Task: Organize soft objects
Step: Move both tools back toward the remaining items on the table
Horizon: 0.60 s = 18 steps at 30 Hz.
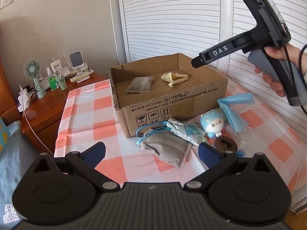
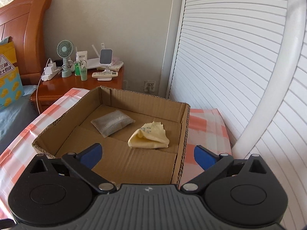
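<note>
An open cardboard box [image 1: 172, 103] [image 2: 182, 134] stands on the checked tablecloth. Inside lie a grey pouch [image 1: 140, 84] [image 2: 112, 123] and a yellow cloth [image 1: 174, 78] [image 2: 149, 138]. In front of the box lie a second grey pouch [image 1: 165, 149], a silver-blue drawstring bag [image 1: 184, 132], a blue plush toy [image 1: 212, 124], a brown hair tie [image 1: 225, 143] and a blue face mask [image 1: 234, 111]. My left gripper [image 1: 151, 153] is open and empty, just in front of the second grey pouch. My right gripper [image 2: 147, 156] is open and empty above the box's near edge; it also shows in the left wrist view [image 1: 264, 44].
A wooden nightstand [image 1: 48, 103] [image 2: 76, 88] at the left holds a small fan [image 1: 32, 71] [image 2: 65, 49], bottles, a charger and a remote. White louvred doors [image 1: 172, 19] [image 2: 230, 57] stand behind the table. A bed lies at the left.
</note>
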Each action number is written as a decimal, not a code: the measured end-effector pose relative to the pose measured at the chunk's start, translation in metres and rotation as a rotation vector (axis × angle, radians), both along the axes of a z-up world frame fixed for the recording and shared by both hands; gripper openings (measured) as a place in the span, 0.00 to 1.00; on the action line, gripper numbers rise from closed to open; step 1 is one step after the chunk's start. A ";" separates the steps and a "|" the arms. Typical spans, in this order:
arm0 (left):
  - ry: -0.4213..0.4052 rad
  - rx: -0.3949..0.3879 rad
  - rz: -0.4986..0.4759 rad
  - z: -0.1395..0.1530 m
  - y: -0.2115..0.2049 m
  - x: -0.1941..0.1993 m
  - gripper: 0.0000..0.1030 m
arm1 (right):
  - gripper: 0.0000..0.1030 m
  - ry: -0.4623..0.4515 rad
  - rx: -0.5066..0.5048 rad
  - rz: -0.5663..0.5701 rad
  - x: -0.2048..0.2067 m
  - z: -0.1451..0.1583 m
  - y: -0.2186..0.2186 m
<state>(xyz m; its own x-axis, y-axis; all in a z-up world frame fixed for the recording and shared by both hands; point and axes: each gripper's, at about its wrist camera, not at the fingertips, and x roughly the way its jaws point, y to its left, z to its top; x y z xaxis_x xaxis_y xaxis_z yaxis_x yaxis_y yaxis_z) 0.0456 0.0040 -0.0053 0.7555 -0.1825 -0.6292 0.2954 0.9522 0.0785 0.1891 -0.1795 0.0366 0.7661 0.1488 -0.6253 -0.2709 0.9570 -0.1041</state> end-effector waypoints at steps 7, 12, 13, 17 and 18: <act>0.014 0.005 -0.013 -0.004 -0.003 -0.004 0.99 | 1.00 0.003 0.007 -0.068 -0.045 -0.018 -0.013; 0.028 0.015 -0.019 -0.008 -0.005 -0.006 0.99 | 1.00 -0.005 -0.039 -0.141 -0.077 -0.038 -0.013; 0.031 0.017 -0.022 -0.009 -0.005 -0.006 0.99 | 1.00 0.001 -0.047 -0.143 -0.083 -0.043 -0.012; 0.040 0.013 -0.024 -0.012 -0.003 -0.005 0.99 | 1.00 0.033 -0.046 -0.118 -0.105 -0.054 -0.007; 0.043 0.011 -0.023 -0.012 -0.002 -0.005 0.99 | 1.00 0.035 -0.043 -0.107 -0.111 -0.056 -0.005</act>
<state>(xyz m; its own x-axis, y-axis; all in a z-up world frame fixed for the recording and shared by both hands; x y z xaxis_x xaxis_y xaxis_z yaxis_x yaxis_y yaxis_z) 0.0407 0.0016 -0.0177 0.7232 -0.1928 -0.6632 0.3209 0.9441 0.0755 0.0783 -0.1847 -0.0194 0.7540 0.0395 -0.6557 -0.1712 0.9755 -0.1381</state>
